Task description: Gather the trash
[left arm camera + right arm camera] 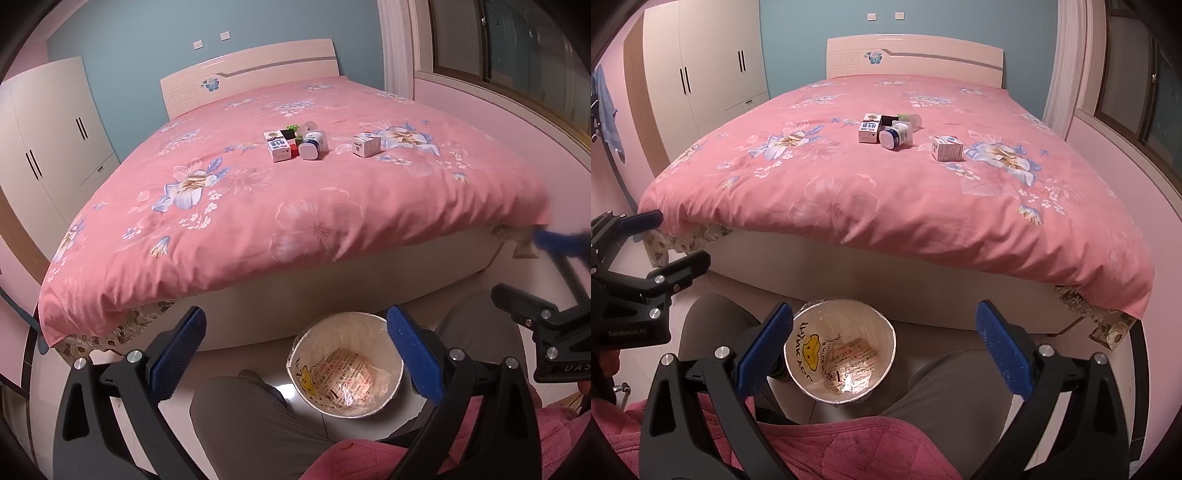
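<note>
Trash lies in the middle of the pink floral bed cover (258, 206) (886, 192): a white milk carton (279, 147) (868, 133), a white bottle on its side (313, 144) (896, 136), a small white box (366, 144) (947, 148) and a clear cup (307, 128) (911, 119) behind them. A white bin (345, 363) (840, 350) lined with a printed plastic bag stands on the floor between a person's knees. My left gripper (295, 354) and right gripper (884, 350) both hang open and empty above the bin, well short of the bed.
White wardrobe (55, 147) (705, 62) stands left of the bed, a window ledge (498, 107) (1126, 147) to the right. The person's grey trouser legs (255, 417) (960, 395) and pink garment (831, 450) fill the foreground. The right gripper shows at the left wrist view's right edge (546, 325).
</note>
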`<state>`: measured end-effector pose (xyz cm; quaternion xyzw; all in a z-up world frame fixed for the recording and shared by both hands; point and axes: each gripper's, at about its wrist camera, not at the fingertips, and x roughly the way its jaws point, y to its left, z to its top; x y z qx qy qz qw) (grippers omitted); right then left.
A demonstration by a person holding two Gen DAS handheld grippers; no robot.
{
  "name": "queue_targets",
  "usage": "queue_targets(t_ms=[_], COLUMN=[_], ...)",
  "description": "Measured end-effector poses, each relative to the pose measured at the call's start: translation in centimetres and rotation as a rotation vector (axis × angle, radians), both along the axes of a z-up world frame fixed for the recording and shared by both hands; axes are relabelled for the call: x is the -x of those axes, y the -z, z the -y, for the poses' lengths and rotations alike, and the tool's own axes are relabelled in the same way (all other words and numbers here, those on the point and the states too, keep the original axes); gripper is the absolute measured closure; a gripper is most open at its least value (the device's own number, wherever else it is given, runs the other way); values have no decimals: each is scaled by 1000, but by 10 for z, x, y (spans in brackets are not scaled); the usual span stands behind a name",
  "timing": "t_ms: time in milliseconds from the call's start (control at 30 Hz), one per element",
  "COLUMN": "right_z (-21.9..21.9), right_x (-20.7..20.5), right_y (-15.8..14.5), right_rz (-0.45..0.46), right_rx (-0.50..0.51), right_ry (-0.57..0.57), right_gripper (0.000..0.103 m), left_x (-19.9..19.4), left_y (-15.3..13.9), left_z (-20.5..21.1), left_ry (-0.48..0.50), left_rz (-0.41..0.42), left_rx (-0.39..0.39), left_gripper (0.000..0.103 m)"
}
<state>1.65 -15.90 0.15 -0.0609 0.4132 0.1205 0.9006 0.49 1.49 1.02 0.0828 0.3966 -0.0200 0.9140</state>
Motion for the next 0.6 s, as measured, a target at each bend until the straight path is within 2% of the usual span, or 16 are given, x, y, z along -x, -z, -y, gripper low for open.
queue_targets(t_ms=[600], right_z=[0], right_x=[0], right_y=[1], right_rz=[0], right_rx=[0], right_ry=[-1], right_gripper=[7], left_x=[1], left_y=[1], left_z=[2], left_ry=[0], left_rz=[1], left_rx=[-2], left_gripper=[3])
